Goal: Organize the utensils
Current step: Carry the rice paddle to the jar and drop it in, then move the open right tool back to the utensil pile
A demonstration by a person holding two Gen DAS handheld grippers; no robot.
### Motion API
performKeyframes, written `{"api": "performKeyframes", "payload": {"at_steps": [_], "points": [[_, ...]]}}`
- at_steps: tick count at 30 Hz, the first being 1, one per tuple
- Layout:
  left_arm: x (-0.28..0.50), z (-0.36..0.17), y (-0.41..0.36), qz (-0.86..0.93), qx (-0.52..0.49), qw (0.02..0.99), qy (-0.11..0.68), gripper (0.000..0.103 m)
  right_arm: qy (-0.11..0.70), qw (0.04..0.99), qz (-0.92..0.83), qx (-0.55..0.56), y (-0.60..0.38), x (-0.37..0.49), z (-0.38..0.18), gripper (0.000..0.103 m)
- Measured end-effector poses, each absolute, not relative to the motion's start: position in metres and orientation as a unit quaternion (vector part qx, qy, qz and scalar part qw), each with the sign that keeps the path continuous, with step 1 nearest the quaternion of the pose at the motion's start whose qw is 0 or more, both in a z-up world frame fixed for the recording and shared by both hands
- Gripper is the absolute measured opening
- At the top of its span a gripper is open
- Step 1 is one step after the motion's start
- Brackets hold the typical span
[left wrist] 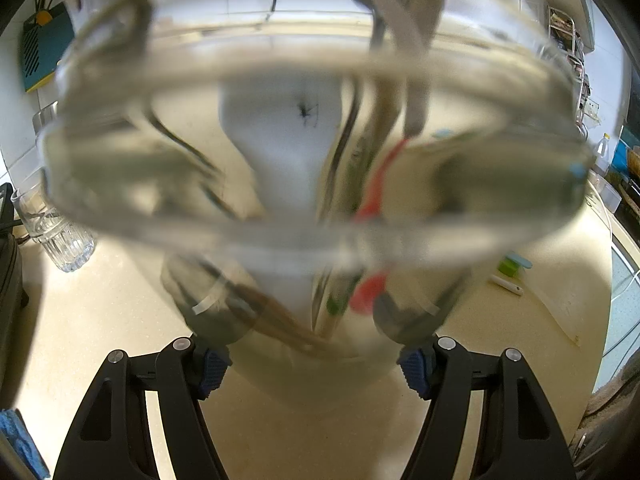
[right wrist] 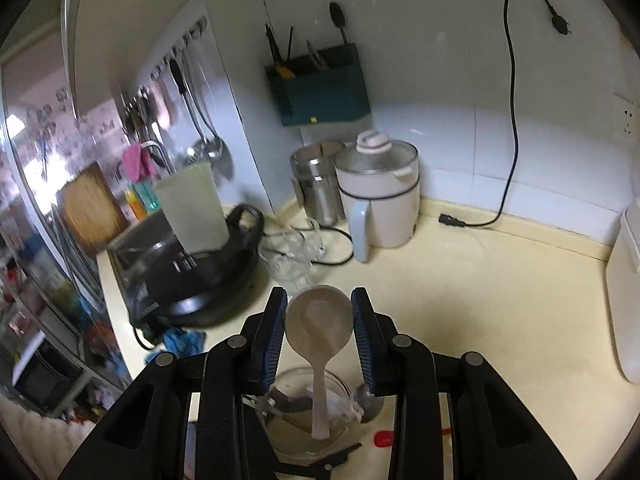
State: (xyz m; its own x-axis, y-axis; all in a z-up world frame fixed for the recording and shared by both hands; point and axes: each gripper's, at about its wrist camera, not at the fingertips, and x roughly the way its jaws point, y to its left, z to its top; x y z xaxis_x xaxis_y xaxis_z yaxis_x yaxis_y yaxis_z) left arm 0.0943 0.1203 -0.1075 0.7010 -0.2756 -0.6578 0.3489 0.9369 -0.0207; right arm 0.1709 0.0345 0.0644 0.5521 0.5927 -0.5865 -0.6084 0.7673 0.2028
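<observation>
My left gripper (left wrist: 314, 360) is shut on a clear glass jar (left wrist: 312, 152) that fills the left wrist view, blurred and very close. Inside the jar stand several utensils: a red-handled one (left wrist: 374, 196), a brown one (left wrist: 280, 320) and a grey one (left wrist: 408, 64). My right gripper (right wrist: 319, 326) is shut on the bowl of a pale grey spoon (right wrist: 320, 324). The spoon's handle hangs down into the same glass jar (right wrist: 308, 412), seen from above in the right wrist view.
A ribbed drinking glass (left wrist: 52, 228) stands left of the jar. On the cream counter (right wrist: 500, 292) are a white kettle (right wrist: 380, 196), a steel canister (right wrist: 316, 184), empty glasses (right wrist: 292, 256), a black pan (right wrist: 200, 276) and a white bin (right wrist: 628, 288). A teal utensil holder (right wrist: 320, 92) hangs on the wall.
</observation>
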Motion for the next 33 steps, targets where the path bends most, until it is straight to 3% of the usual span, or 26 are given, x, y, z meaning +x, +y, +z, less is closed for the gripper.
{"api": "performKeyframes", "payload": {"at_steps": [21,33], "points": [[0.091,-0.11,0.117,-0.168,0.056,0.921,0.348,0.073,0.317,0.908,0.272,0.015,-0.043,0.16,0.087,0.037],[0.091,-0.11,0.116,-0.168,0.056,0.921,0.348,0.073,0.405,0.905,0.118,0.051,-0.161,0.173,0.028,0.037]]}}
